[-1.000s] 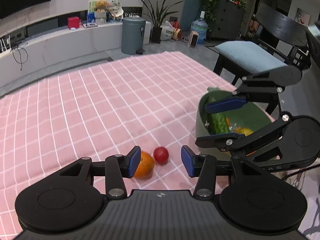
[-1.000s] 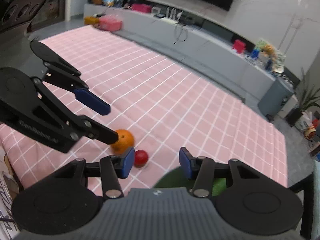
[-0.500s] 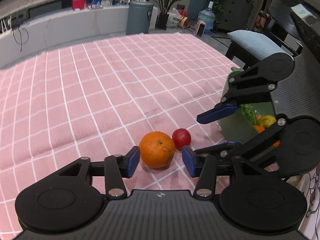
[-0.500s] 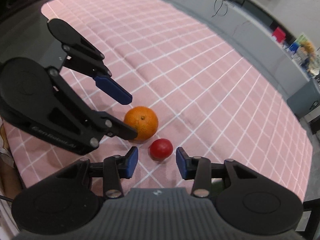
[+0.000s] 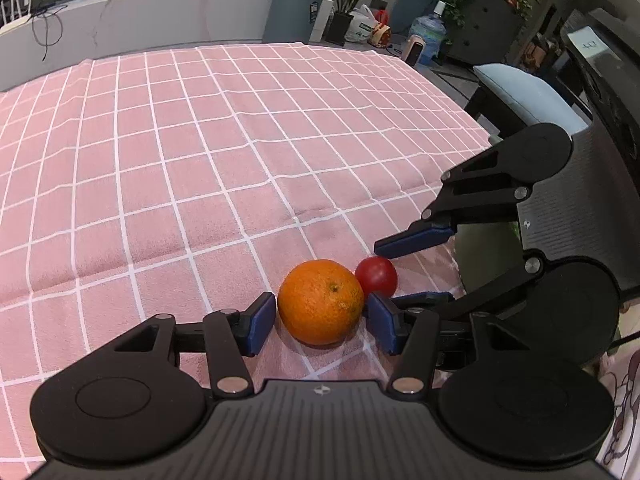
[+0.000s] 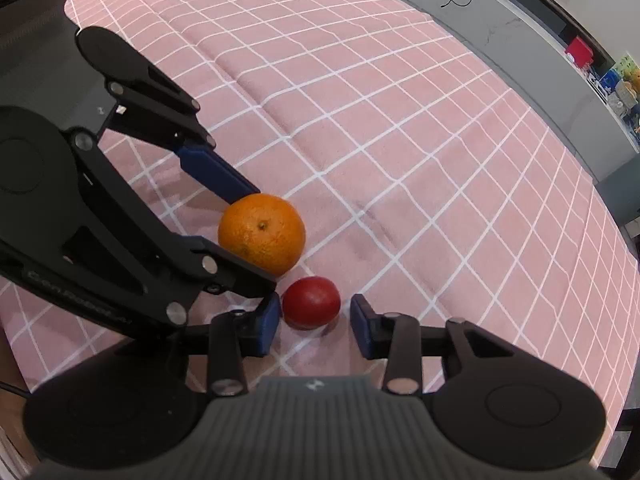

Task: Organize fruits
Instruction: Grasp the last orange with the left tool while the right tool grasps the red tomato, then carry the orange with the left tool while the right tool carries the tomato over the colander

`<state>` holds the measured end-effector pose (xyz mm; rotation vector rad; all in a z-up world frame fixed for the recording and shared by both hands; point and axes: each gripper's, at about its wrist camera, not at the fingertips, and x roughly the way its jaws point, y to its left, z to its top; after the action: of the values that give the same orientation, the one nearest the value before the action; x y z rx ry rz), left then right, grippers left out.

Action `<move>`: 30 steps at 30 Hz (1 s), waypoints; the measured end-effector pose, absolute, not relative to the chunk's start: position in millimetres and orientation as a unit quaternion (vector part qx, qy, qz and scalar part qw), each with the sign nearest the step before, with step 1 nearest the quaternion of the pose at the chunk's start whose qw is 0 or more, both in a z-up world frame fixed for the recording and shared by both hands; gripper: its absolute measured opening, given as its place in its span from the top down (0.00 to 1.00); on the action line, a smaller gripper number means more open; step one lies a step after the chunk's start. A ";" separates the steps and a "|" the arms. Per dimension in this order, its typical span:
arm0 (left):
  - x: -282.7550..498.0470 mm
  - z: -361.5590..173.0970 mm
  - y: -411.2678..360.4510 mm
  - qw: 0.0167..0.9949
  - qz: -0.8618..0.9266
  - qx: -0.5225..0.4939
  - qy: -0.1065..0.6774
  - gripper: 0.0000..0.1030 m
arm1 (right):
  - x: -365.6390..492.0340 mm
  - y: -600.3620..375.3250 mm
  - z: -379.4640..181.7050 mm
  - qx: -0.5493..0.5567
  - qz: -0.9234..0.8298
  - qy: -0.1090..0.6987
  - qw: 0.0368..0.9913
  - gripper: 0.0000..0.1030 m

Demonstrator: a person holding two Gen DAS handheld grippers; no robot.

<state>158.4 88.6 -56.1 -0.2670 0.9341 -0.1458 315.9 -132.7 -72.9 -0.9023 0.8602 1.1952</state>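
Left tool (image 5: 320,318) straddles orange (image 5: 320,301) on pink-checked tabletop (image 5: 160,160), pads half open, just clear of peel; firm, round, may roll, so grip across its widest part. Right wrist view: right tool (image 6: 314,322) closing around small red fruit (image 6: 311,302), right pad not touching yet; smooth, slippery, light squeeze.

orange (image 5: 320,301): round, bright, dimpled skin, dark stem dot facing up; rests on the pink checked tablecloth (image 5: 192,160) near its front edge.
red fruit (image 5: 376,275): small, smooth, glossy, much smaller than the orange; rests on the cloth just beside the orange, about touching it.
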 end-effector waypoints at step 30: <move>124.9 -8.2 86.9 0.894 -0.019 -0.146 0.422 0.51 | 291.0 -145.6 -36.7 -0.339 0.494 0.366 0.712 0.75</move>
<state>124.9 86.9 -8.2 -0.3036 0.8758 -0.0394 291.0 -145.6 -36.7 -0.7524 0.8123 1.0957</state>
